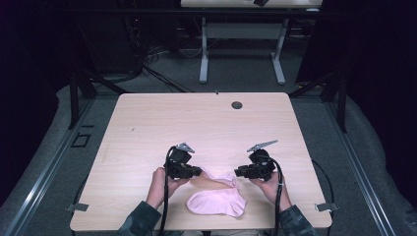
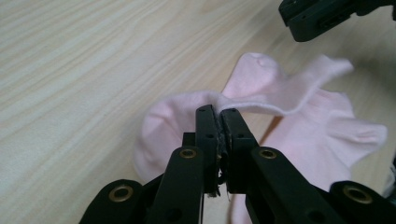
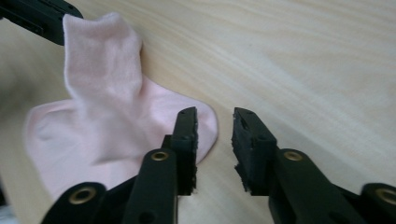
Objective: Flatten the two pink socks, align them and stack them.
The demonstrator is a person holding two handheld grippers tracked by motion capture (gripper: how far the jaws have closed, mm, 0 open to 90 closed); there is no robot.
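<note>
A pink sock (image 1: 218, 201) is laid at six o'clock on the table (image 1: 147, 128). Its edge is clamped by the left tool (image 2: 218, 116). The right tool (image 3: 215, 122) is held apart, nothing gripped, at the sock's three o'clock.

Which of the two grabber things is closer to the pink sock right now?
The left. The left gripper is clamped on an edge of the pink sock, lifting a fold of it. The right gripper has open jaws beside the sock with nothing between them.
</note>
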